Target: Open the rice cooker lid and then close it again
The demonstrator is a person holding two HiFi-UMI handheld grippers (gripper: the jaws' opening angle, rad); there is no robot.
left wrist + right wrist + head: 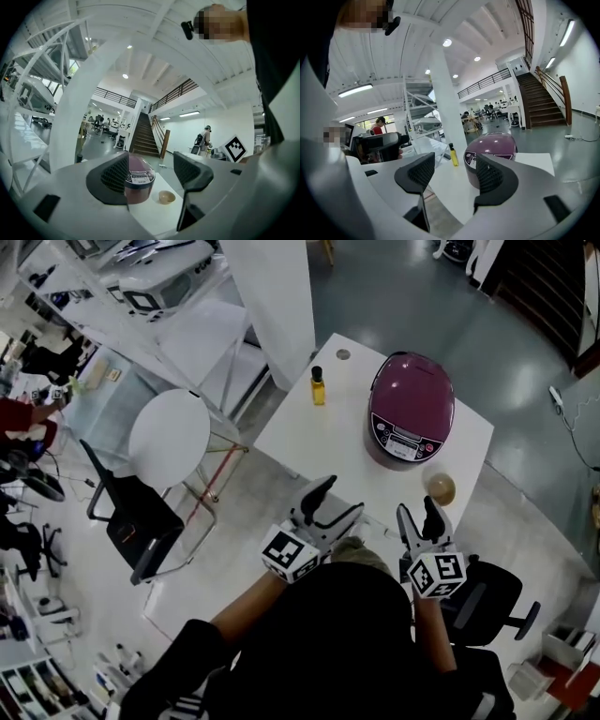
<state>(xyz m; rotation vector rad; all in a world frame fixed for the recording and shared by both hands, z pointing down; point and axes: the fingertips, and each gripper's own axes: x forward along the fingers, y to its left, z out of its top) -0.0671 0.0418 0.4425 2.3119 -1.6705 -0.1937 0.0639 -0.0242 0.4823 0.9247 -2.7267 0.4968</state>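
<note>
A purple rice cooker [411, 409] with its lid down stands on the white table [309, 442], its control panel facing me. It also appears ahead in the left gripper view as the rice cooker [139, 180] and in the right gripper view as the rice cooker [490, 145]. My left gripper [339, 499] hovers open over the table's near edge, well short of the cooker. My right gripper [419, 513] is open too, just near side of a small tan bowl [439, 487]. Neither holds anything.
A yellow bottle [318, 387] stands at the table's far left, also seen as the bottle [453, 155]. A white round chair [170, 436] and a black office chair [136, 518] stand left of the table. Another black chair [497, 601] is at my right. A white pillar [277, 296] rises behind.
</note>
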